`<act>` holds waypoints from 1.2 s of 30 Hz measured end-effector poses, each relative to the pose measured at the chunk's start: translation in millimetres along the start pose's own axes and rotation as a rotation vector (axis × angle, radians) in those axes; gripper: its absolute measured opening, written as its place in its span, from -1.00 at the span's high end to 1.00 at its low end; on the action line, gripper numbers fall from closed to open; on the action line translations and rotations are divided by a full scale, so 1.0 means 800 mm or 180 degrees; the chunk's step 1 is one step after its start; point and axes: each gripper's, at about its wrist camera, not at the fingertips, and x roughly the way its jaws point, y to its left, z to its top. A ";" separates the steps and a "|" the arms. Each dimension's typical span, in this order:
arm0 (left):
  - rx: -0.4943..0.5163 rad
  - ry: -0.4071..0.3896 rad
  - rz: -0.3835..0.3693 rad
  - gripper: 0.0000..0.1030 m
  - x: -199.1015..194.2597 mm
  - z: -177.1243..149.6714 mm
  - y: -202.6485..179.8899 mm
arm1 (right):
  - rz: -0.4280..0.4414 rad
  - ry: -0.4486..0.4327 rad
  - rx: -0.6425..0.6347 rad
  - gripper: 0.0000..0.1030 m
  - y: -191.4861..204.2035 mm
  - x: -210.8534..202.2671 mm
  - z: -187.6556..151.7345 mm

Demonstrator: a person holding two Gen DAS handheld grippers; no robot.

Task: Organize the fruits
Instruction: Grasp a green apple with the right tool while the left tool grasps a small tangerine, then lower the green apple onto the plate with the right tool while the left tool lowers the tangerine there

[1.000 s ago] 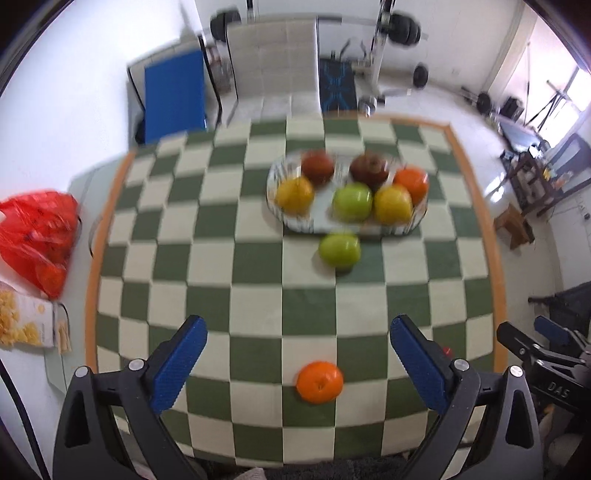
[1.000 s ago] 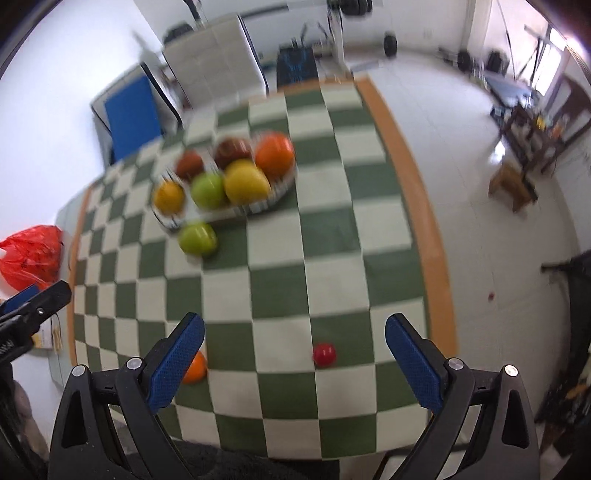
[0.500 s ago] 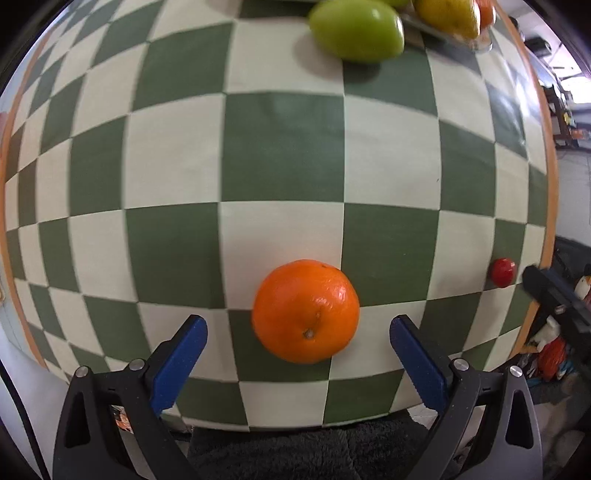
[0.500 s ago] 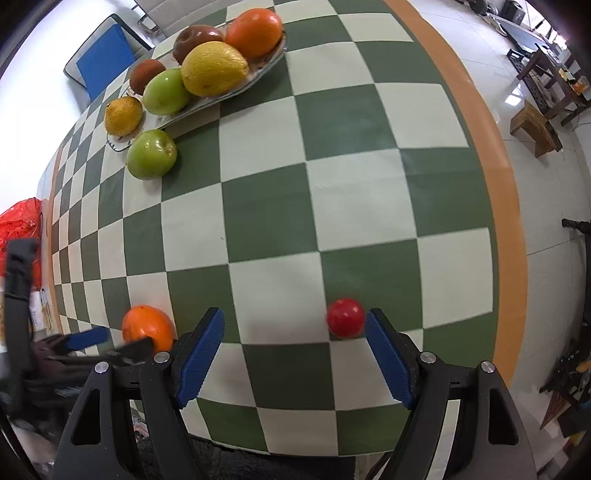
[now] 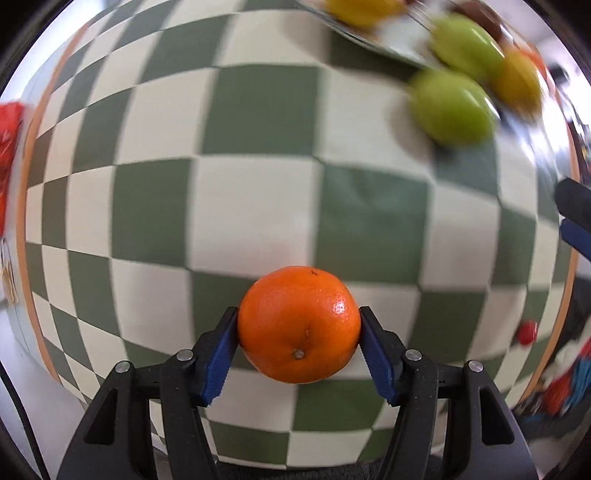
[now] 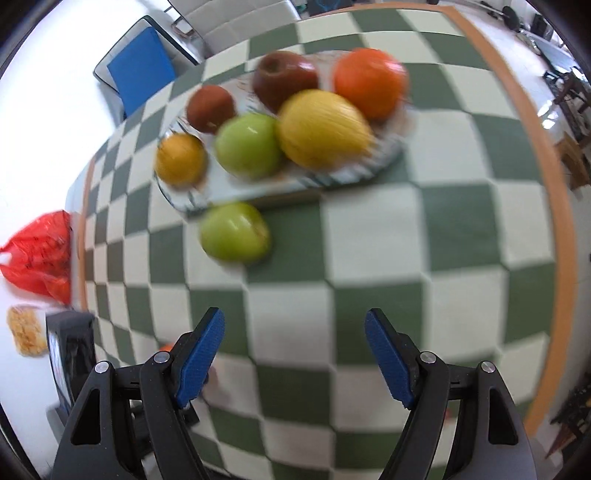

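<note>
Your left gripper (image 5: 298,334) has its blue fingers (image 5: 218,360) pinched on the orange (image 5: 298,324) — one pad on each flank, stem dimple facing the lens, low in the centre of the left wrist frame. Beyond it the green-and-cream checked tablecloth (image 5: 258,199) fills the view. In the upper right of that frame, blurred, a loose green apple (image 5: 451,107) lies on the cloth just beside the edge of the fruit plate (image 5: 369,35). A small red fruit (image 5: 526,332) sits at the lower right, near the table's orange border.

Your right gripper (image 6: 294,356) has its fingers (image 6: 201,360) spread wide with nothing between them, low in the right wrist frame above the checked cloth. Higher up, left of centre, the same loose green apple (image 6: 234,232) rests on the cloth just below the plate's (image 6: 332,177) near rim. On the plate you have a second green apple (image 6: 248,144), a large yellow fruit (image 6: 323,129), an orange fruit (image 6: 369,83) at the upper right, two dark red fruits (image 6: 286,79) behind and a small yellow-orange one (image 6: 180,158) at the left end. A red plastic bag (image 6: 38,258) lies off the table at the left edge — a blue-seated chair (image 6: 142,79) stands at the upper left.
</note>
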 end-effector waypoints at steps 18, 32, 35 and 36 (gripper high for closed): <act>-0.0138 0.0069 -0.0020 -0.19 0.004 0.026 0.015 | -0.0280 0.0343 -0.0509 -0.28 0.058 0.091 0.039; -0.0229 -0.0249 -0.0854 -0.18 -0.108 0.094 -0.008 | 0.0690 0.0065 0.0092 -0.28 -0.007 -0.010 0.028; -0.0210 -0.0404 -0.1026 -0.18 -0.142 0.143 -0.013 | 0.0753 -0.0161 0.0109 -0.28 -0.005 -0.049 0.062; -0.0220 -0.0457 -0.1074 -0.18 -0.155 0.163 -0.014 | 0.0756 -0.0242 0.0106 -0.28 -0.008 -0.063 0.082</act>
